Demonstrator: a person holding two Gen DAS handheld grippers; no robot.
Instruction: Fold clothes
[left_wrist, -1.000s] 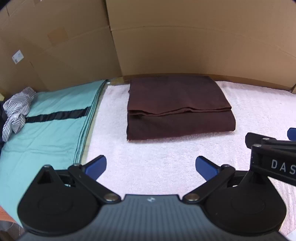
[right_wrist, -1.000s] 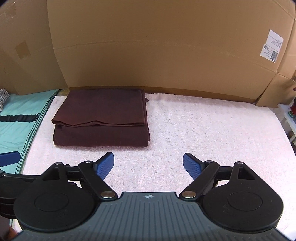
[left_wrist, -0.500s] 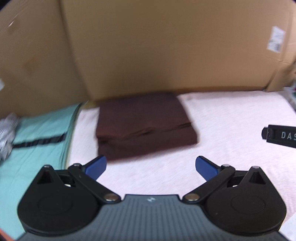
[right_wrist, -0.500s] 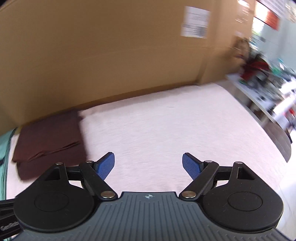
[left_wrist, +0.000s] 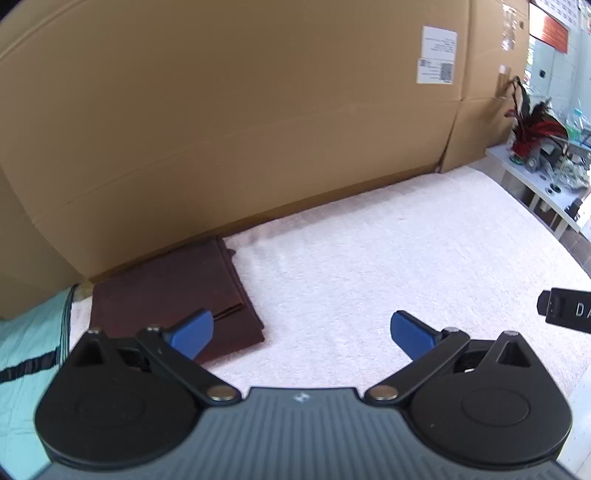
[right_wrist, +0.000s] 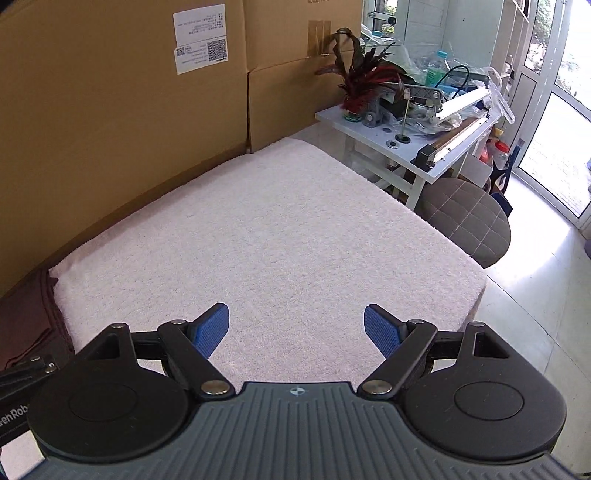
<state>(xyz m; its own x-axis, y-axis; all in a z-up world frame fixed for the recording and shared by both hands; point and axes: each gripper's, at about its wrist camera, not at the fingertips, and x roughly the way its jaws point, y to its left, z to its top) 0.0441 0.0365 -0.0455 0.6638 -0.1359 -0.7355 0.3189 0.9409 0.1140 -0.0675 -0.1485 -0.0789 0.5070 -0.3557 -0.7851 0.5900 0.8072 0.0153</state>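
Left wrist view: the left gripper (left_wrist: 301, 332), fingers spread wide and empty, hovers over the white towel (left_wrist: 369, 266); a dark brown garment (left_wrist: 162, 291), neatly folded flat, lies ahead-left. The right gripper (right_wrist: 296, 328) also gapes empty.

The left gripper (left_wrist: 301, 334) has a ribbed grey-blue housing with a small white emblem, flanked by two round matte-black discs. Black linkage arms pinned with silver rivets carry blue textured fingertips (left_wrist: 194, 332). The right gripper (right_wrist: 295, 330) is built alike, its blue pads (right_wrist: 380, 332) finely ridged. White lettering marks the black part at each frame's edge.
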